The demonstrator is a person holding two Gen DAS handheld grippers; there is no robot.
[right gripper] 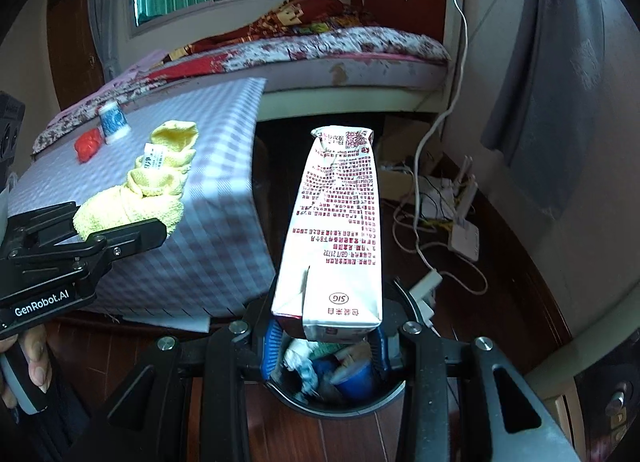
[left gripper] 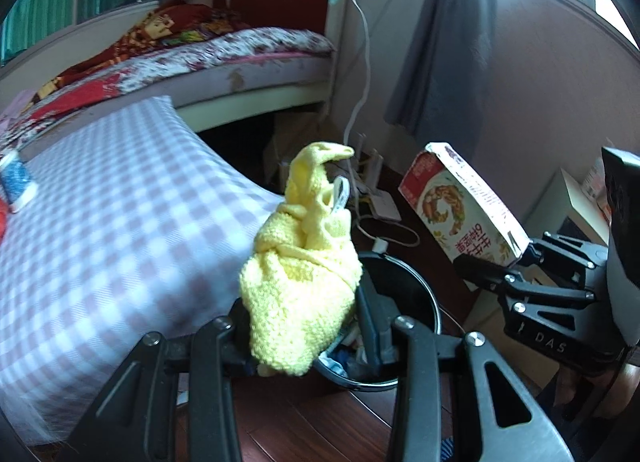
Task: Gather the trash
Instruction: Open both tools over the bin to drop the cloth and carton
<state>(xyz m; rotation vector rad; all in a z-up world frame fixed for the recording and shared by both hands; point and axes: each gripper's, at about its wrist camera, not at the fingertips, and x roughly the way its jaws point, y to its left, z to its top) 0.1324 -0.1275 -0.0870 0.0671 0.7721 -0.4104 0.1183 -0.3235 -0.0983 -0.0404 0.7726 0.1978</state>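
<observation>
Right gripper (right gripper: 326, 336) clamps a white printed drink carton (right gripper: 334, 229), long axis forward, directly above the round black trash bin (right gripper: 340, 406); left gripper (left gripper: 304, 342) clamps a yellow knitted cloth (left gripper: 300, 282)

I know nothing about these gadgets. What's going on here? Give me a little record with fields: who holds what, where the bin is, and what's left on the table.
left gripper: shut on yellow cloth
right gripper: shut on drink carton, held above the bin
trash bin: round, black, on the wooden floor beside the table; already holds crumpled paper and a blue cup
checked table: a red item and a blue-and-white cup lie on it
background: bed, curtain, cables on the floor
</observation>
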